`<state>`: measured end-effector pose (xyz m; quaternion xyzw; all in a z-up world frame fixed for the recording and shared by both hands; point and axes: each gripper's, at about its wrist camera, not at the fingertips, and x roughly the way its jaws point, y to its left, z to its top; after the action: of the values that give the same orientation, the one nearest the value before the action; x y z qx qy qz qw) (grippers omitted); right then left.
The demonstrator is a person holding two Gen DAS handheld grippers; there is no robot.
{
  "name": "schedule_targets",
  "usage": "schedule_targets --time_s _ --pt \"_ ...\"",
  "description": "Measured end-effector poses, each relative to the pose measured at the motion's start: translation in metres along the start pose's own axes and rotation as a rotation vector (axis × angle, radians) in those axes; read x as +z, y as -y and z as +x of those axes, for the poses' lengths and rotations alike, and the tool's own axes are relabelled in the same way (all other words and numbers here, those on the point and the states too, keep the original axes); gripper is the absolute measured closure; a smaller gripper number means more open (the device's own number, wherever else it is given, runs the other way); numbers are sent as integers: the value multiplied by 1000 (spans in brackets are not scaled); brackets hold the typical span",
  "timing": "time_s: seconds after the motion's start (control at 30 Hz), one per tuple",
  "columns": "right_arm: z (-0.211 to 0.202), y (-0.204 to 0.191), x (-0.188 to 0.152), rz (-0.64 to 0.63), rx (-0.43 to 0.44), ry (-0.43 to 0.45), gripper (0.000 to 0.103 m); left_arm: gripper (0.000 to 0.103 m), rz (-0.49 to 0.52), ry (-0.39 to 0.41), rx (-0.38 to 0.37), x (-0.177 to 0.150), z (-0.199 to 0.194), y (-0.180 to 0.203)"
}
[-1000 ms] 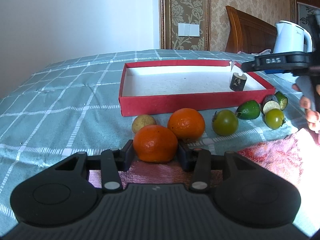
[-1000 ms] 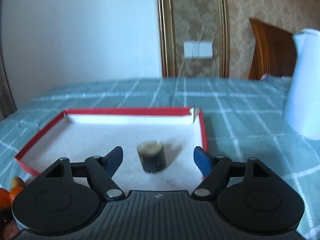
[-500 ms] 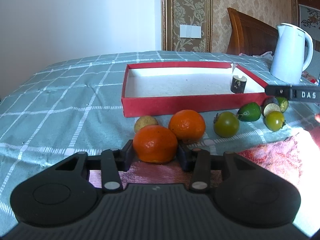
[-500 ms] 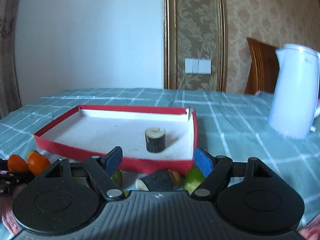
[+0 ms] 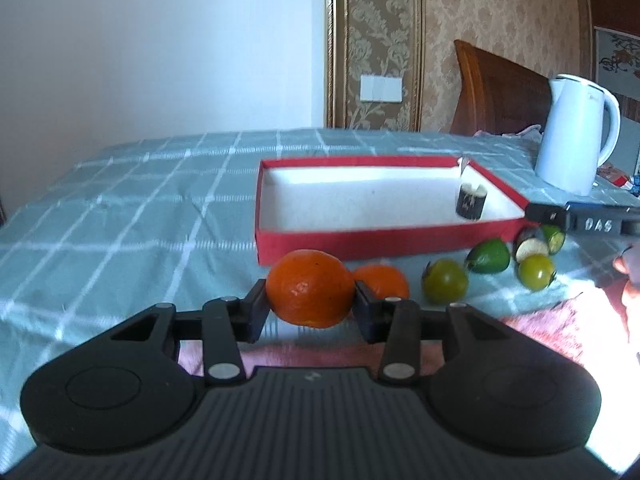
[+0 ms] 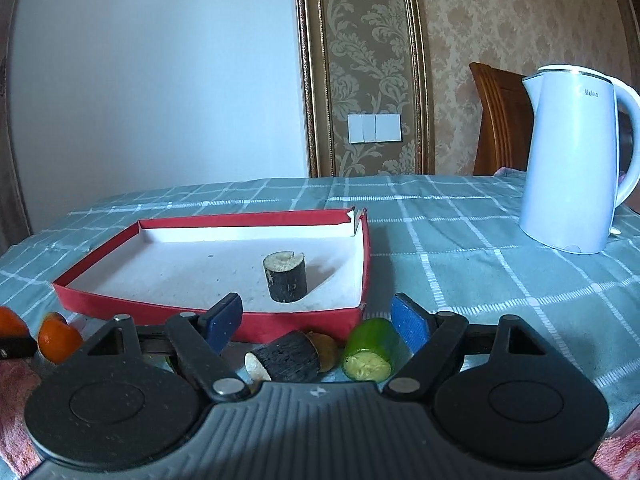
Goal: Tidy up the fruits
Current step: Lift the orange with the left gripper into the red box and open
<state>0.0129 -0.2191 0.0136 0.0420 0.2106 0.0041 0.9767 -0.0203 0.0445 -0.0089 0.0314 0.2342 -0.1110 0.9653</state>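
Left gripper [image 5: 310, 311] is clamped on an orange [image 5: 310, 288], lifted; the red tray [image 5: 360, 236] lies straight ahead past its near wall, one dark chunk [image 5: 471, 202] inside. Right gripper [image 6: 316, 322] is spread wide, empty, over a dark cut piece [image 6: 286, 356] at the tray's near-right corner

Bright orange on the tangerine [image 5: 310, 287], set between matte black fingers [image 5: 256, 310] of the left tool [image 5: 310, 308]. A second orange fruit [image 5: 384, 280] glows behind it. Teal tablecloth [image 5: 140, 208] under everything, crossed by a white check. The box [image 5: 360, 240] runs red outside, white within, holding a dark-barked stub [image 6: 285, 276] with a pale tan top. Green fruits [image 5: 445, 282] sit beside a pink towel [image 5: 560, 328]. The right tool [image 6: 316, 322] shows blue pads [image 6: 408, 322], and the kettle [image 6: 576, 160] is plain white.
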Motion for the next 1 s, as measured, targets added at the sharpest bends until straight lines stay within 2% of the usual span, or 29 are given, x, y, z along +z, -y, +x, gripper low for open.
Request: schedule_targets --time_s 0.1,0.47,0.77,0.9,1.0 --pt "1 2 1 12 -7 -5 16 63 3 14 -14 14 2 1" --pt "0 1 0 2 2 -3 16 62 3 23 5 61 54 5" --pt "1 0 1 0 5 -4 16 62 13 -69 58 79 126 10" --pt "2 -1 0 -2 8 -7 16 62 -27 -159 73 78 153 5" --pt "2 -1 0 -3 11 -10 16 62 -57 -191 76 76 164 -2"
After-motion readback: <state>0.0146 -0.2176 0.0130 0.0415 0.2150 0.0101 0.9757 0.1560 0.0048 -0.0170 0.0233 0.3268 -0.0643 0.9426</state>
